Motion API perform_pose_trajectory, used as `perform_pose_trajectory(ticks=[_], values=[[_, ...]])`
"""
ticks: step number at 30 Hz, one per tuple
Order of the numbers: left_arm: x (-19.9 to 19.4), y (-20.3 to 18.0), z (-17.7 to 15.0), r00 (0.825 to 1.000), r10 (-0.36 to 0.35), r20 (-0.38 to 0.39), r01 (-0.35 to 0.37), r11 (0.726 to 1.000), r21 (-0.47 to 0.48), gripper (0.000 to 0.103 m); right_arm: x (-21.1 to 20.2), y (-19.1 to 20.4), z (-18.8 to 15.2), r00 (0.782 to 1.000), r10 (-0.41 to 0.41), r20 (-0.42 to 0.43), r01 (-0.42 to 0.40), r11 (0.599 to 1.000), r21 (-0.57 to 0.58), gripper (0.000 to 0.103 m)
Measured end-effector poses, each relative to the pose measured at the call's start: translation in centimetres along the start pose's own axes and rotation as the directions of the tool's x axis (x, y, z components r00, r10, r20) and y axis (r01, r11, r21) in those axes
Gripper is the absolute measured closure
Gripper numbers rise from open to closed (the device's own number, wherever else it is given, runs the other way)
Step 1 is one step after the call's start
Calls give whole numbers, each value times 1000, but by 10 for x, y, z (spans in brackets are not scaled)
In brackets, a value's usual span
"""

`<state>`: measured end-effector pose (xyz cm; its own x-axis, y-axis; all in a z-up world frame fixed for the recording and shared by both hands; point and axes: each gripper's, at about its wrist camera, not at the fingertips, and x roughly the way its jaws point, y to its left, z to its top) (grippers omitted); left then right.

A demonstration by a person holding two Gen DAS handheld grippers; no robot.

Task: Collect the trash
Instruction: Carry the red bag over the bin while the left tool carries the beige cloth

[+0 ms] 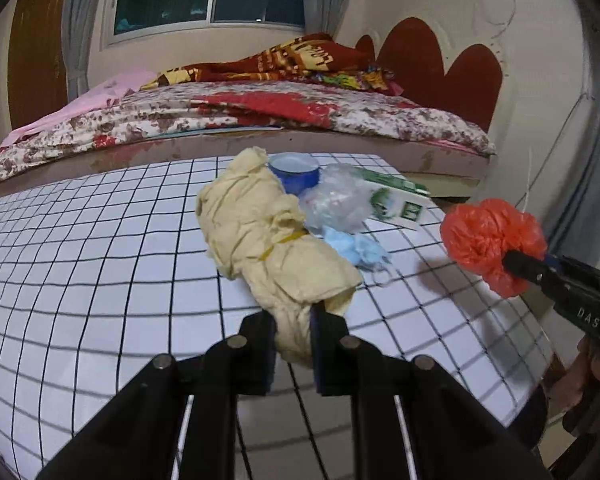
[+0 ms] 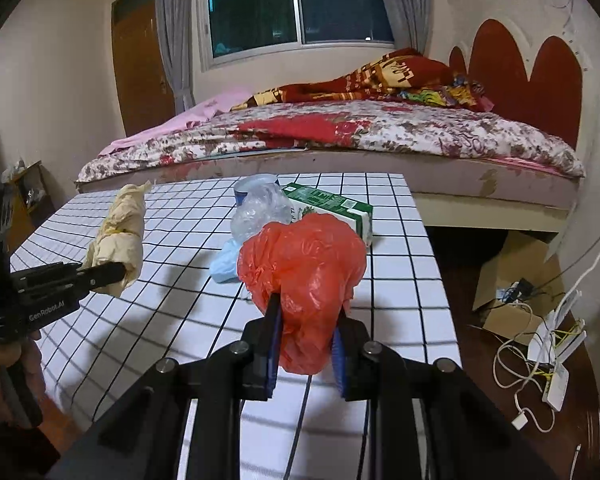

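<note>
Left wrist view: left tool (image 1: 293,322) clenched on the yellow paper wad (image 1: 268,232) above the tabletop (image 1: 100,240); blue cup (image 1: 294,170) shows clearly; right wrist view: right tool (image 2: 306,322) grasping the orange bag (image 2: 304,276); 1 cardboard box (image 2: 512,280) and cables (image 2: 532,344) on the floor.

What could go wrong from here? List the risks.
The left gripper pinches only the end of the long yellow paper bundle, so it may sag or slip out. The orange plastic bag in the right gripper is slick and could slide free.
</note>
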<state>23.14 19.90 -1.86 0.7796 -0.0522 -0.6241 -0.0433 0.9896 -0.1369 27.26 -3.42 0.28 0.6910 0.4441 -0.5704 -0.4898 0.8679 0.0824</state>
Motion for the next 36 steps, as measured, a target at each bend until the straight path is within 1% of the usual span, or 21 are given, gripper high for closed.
perform_pose_trajectory(ticks=[7,13,17,21,23,27,36], values=[[-34,-30,-12,999,-45,21,44,998,38,88,-48,1,-13,999,-18,44,18,1000,2,80],[-56,-63,-28,997,-65,32,62,994,95,88,-93,-9,-33,995,-60,83,59,998,6,80],[-67,-81,-41,996,-90,30,86,990,109,88,-128,-26,-57,989,-101,111,101,995,9,80],[-71,-105,-56,992,-120,24,116,984,134,88,-151,-40,-79,982,-147,117,148,989,0,80],[-72,-118,-64,992,-129,17,125,980,157,88,-158,-48,-92,978,-180,103,180,984,2,80],[-71,-141,-75,988,-154,-7,152,971,186,88,-169,-64,-115,972,-217,89,214,976,44,80],[-70,-182,-90,980,-195,-42,200,949,243,88,-187,-89,-142,961,-269,66,263,961,87,80]])
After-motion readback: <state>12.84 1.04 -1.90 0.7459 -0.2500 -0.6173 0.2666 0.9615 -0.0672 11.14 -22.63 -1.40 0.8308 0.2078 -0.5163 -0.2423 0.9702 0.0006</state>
